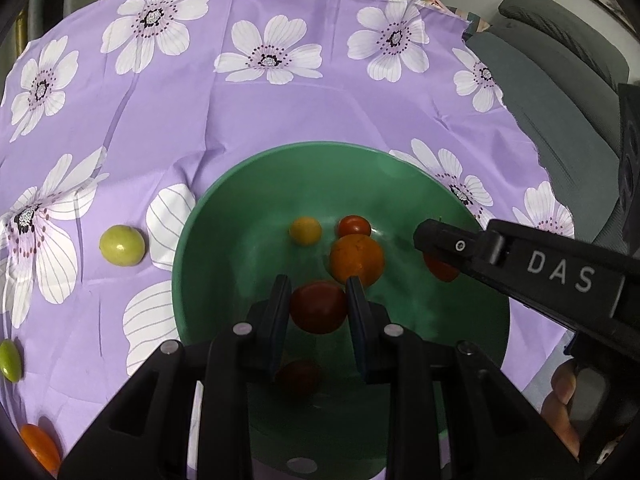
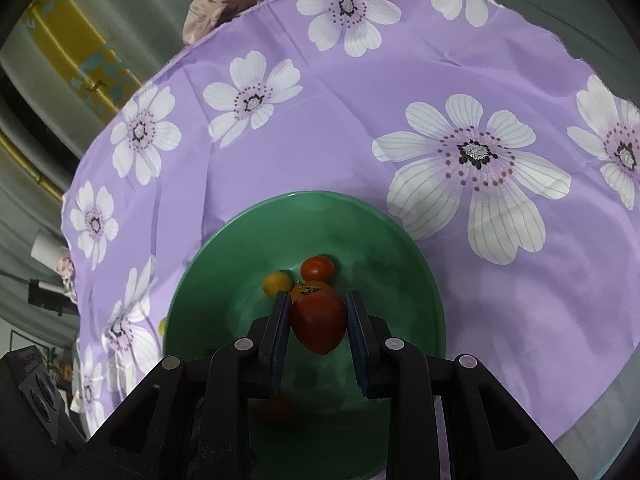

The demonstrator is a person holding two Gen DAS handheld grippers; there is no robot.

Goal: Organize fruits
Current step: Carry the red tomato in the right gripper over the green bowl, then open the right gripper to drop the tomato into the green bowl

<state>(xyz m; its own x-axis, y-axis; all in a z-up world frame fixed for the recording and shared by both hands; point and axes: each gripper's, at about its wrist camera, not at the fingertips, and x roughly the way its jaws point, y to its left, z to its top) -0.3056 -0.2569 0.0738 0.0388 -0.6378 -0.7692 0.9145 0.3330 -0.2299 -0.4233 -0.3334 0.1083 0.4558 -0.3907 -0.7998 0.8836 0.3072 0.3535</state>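
A: What was nearest the lens?
B: The left gripper (image 1: 319, 306), clamped on a red tomato (image 1: 318, 307) low in frame, hanging over the green bowl (image 1: 208, 240). The right gripper (image 2: 319, 320) pinched its own red tomato (image 2: 319, 322) likewise, point tilted down.
A: And farther out?
B: Both sat directly above the bowl, so release was straight down. Left of the bowl, the green fruit (image 1: 122, 245) lay on the cloth (image 1: 200, 120), nearer the left gripper
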